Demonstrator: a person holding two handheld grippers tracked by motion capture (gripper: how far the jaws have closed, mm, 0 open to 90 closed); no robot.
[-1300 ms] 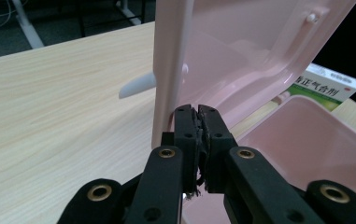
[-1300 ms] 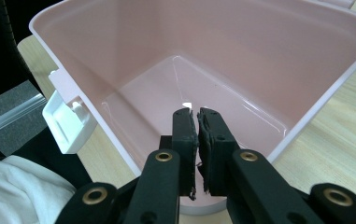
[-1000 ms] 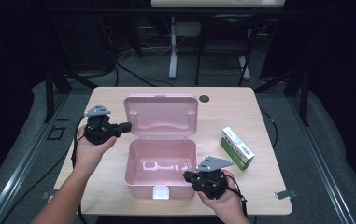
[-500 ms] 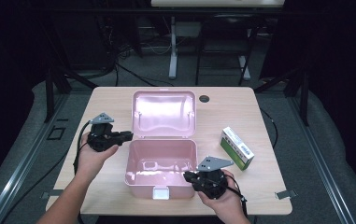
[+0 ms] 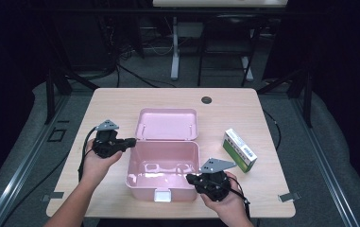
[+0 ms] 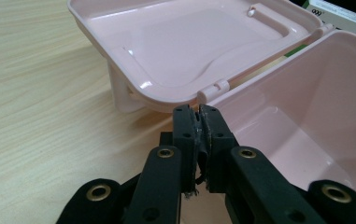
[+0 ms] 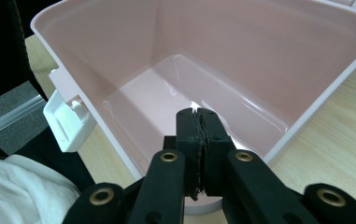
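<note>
While both tongs sit closed, pink box (image 5: 163, 165) lies open between them

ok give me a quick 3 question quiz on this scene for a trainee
1. True or false: the pink box stands open, its lid swung back towards the far side of the table.
2. What is inside the box? A) a green carton B) nothing C) a cloth
3. Which gripper is nearer the green carton?

Key
1. True.
2. B. Its floor shows bare in the right gripper view; the carton lies on the table to the right of the box.
3. The right gripper, by the box's near right corner; the left gripper is at the left wall near the hinge. Both have jaws shut on nothing.
</note>
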